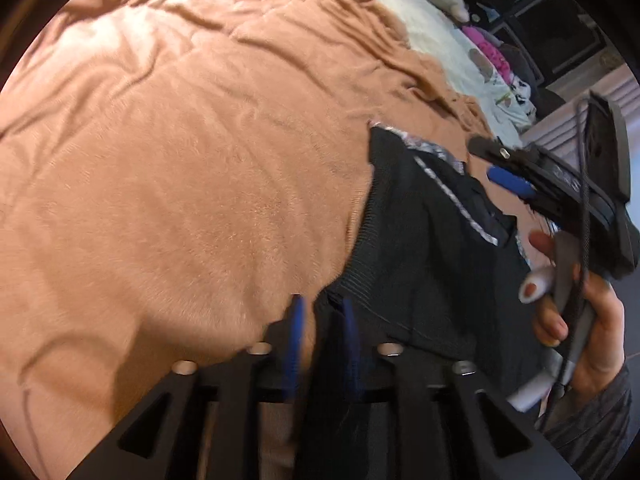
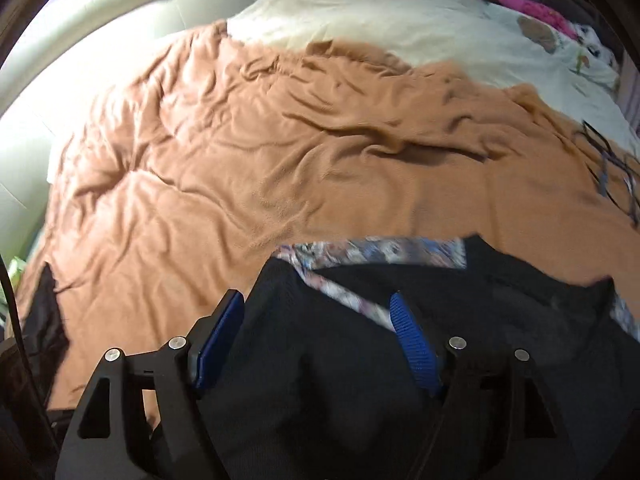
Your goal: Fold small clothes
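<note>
A small black knitted garment with a ribbed hem and a patterned grey-and-lilac trim (image 1: 420, 248) lies at the near edge of a bed, on a rumpled tan fleece blanket (image 1: 200, 160) that covers most of the mattress. In the left wrist view the left gripper (image 1: 322, 320), black with blue pads, has its jaws nearly together, and the ribbed corner of the garment sits between them; motion blur makes it hard to say how firmly the cloth is pinched, but it reads as clamped on that hem. To the right in that same view the right gripper (image 1: 510, 182) hovers above the far side of the garment, carried by a hand (image 1: 576, 320) in a grey sleeve, with a dark cord running down its handle. In the right wrist view the right gripper's (image 2: 316, 312) jaws stand wide apart, one blue pad on each side of a raised fold of the black knit, with the cloth bulging up between them and neither pad closed on it. The patterned trim (image 2: 372, 250) shows along the garment's far edge. Beyond the tan blanket lies a cream bedcover (image 2: 380, 20), and at the far right corner are a pink fabric item (image 2: 532, 8) and printed white cloth (image 2: 580, 52).
</note>
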Demonstrator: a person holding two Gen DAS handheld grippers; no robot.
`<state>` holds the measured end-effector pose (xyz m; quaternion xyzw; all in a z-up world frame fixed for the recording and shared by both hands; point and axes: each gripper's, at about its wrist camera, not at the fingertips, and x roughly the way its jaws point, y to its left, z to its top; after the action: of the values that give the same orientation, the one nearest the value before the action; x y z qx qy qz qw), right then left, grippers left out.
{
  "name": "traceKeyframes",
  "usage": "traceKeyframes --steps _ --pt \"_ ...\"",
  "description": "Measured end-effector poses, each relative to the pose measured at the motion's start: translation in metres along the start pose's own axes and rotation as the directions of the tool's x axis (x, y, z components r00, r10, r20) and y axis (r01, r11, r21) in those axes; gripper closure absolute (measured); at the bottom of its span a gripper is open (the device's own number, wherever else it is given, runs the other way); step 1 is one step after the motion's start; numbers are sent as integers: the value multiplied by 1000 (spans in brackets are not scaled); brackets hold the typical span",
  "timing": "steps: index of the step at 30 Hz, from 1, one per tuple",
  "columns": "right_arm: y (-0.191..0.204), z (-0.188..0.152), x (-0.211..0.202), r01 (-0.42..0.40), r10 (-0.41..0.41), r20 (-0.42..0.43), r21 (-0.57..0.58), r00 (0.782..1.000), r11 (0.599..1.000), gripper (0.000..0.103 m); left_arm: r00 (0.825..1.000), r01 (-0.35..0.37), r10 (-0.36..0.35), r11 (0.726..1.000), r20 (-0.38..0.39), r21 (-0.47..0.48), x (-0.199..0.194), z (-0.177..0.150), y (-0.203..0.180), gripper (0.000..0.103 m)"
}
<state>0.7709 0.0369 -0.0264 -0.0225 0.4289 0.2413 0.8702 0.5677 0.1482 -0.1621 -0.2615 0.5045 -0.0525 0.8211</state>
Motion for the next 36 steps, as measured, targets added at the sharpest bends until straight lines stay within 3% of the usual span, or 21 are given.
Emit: traceKeyframes --steps 2,6,11,17,25,32,36 --pt "-4 -12 -25 7 -7 10 1 1000 1000 29 999 -30 29 999 30 24 -17 -5 -7 36" --pt "-16 -35 -77 22 -22 16 18 1000 1000 17 997 -53 49 996 52 72 -35 -12 -27 30" --pt "-28 -65 -150 34 -37 63 41 997 999 15 996 -63 57 995 75 80 -58 -19 -54 13" --pt "-40 -111 -215 24 -30 90 65 995 998 14 989 -79 64 990 132 116 -96 -42 -86 10" --pt "-54 -162 -301 81 -96 160 95 982 992 14 983 -87 58 983 176 162 -133 -80 -127 7" --pt "-66 -216 -367 148 -172 193 134 966 980 14 967 -96 45 976 252 194 -165 -111 -161 1" --pt "-66 -242 -402 164 -200 236 165 951 973 0 962 -88 25 971 272 221 -180 -131 -182 1"
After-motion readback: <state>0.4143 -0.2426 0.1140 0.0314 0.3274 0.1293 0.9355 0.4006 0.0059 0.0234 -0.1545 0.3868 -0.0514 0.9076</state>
